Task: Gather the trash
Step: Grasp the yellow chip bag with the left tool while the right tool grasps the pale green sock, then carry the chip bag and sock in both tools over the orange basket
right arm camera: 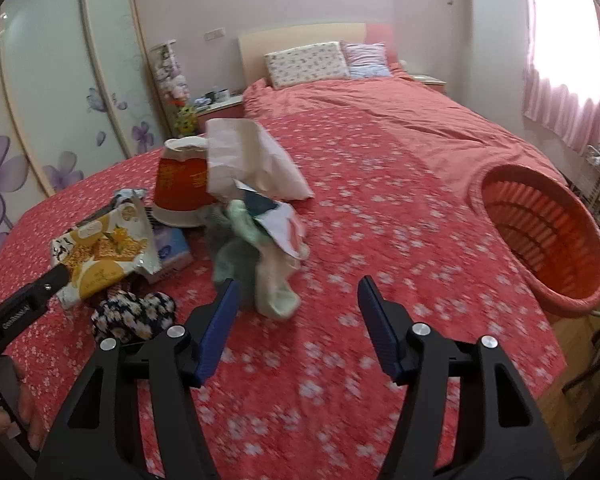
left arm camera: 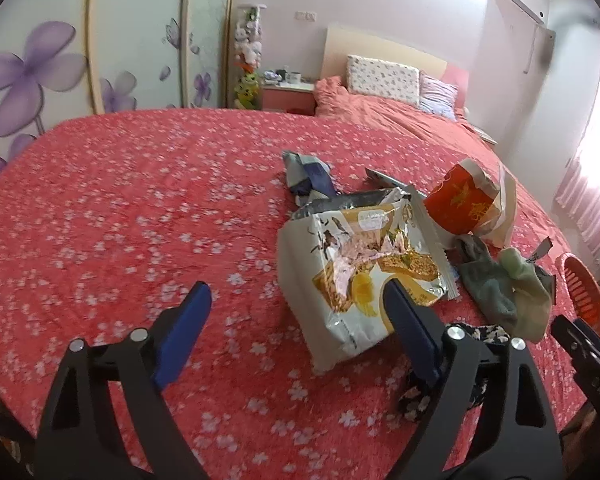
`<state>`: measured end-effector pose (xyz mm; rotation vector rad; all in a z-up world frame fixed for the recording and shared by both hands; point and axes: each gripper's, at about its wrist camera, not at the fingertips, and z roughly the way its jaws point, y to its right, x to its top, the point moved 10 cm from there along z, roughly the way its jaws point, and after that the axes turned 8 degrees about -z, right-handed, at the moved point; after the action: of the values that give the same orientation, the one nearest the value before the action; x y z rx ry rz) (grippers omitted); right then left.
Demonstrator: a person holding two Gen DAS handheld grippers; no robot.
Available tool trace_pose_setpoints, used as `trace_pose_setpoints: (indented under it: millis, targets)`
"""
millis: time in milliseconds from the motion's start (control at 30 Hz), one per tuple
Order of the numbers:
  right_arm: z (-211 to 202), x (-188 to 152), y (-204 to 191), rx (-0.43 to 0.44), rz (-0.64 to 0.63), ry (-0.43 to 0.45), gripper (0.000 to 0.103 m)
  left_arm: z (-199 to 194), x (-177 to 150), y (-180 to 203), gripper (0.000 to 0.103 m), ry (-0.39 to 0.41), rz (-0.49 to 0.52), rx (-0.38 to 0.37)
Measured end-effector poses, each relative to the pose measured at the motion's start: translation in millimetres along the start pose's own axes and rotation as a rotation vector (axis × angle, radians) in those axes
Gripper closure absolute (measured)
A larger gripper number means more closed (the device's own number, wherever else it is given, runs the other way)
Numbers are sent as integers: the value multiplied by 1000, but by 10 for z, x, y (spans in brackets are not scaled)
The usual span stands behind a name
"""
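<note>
A pile of litter lies on the red flowered bedspread [left arm camera: 140, 208]. In the left wrist view a torn yellow and white snack bag [left arm camera: 340, 264] lies partly between the fingers of my open left gripper [left arm camera: 296, 296], its right finger over the bag's edge. Behind it are a crumpled blue and silver wrapper [left arm camera: 308, 176] and a red paper cup [left arm camera: 456, 204]. In the right wrist view my right gripper [right arm camera: 299, 286] stands open just in front of pale green socks [right arm camera: 260, 276], nothing pressed between its pads. The cup [right arm camera: 180, 184] and a white paper bag [right arm camera: 248, 156] lie beyond.
An orange plastic basket [right arm camera: 548, 236] lies tipped at the bed's right edge. A black floral cloth [right arm camera: 132, 312] and a blue tissue pack [right arm camera: 172, 248] lie by the snack bag. Pillows [right arm camera: 308, 62] are at the headboard, a flowered wardrobe [right arm camera: 40, 120] on the left. A hand [right arm camera: 24, 408] shows at lower left.
</note>
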<state>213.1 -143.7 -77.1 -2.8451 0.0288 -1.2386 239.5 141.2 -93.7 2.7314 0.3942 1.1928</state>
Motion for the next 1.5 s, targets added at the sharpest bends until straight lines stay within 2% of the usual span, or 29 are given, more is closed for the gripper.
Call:
trace_pose_setpoints:
  millis: [133,300,400,500,567,700,800,1000,1033,1067,1167,1500]
  targets:
    - [159,18,-35,30,14,-38,54,103,-30,37,28,-37,-6,-32]
    - [292,-53,-47,63,50,-89,73,200,-56,88,42,-78,-31,-76]
    - [296,-67,-97,77,41,-92,92,205,-51,123,55,-80,-37,-100]
    - [234,-24,-138,87,26,-61,99,201,-26,154,70,-72,-32,-117]
    - [166,-4,-125,91,21,-47,99,183,-19,183,79,-64,-28,-129]
    - [57,64,-123,96,21,-16,100,160,17,198,80,-50,-14,-141]
    - [35,101,-83,94,25,-5,100,141,25,189,67,-51,-32,-142]
    - [31,91,-77,91,24,-3,100,161,54,259,66,-52,-10,-150]
    - [26,68,-66,92,24,-3,100,170,51,259,68,-56,-9,-152]
    - [24,63,-69,93,24,-4,100,175,55,269,78,-60,-11,-159]
    - [4,73,-58,96,21,1,100,163,67,302,91,-67,-16,-183]
    - [-203,249,-22,119,12,64,100,-154,288,374,94,21,-9,-205]
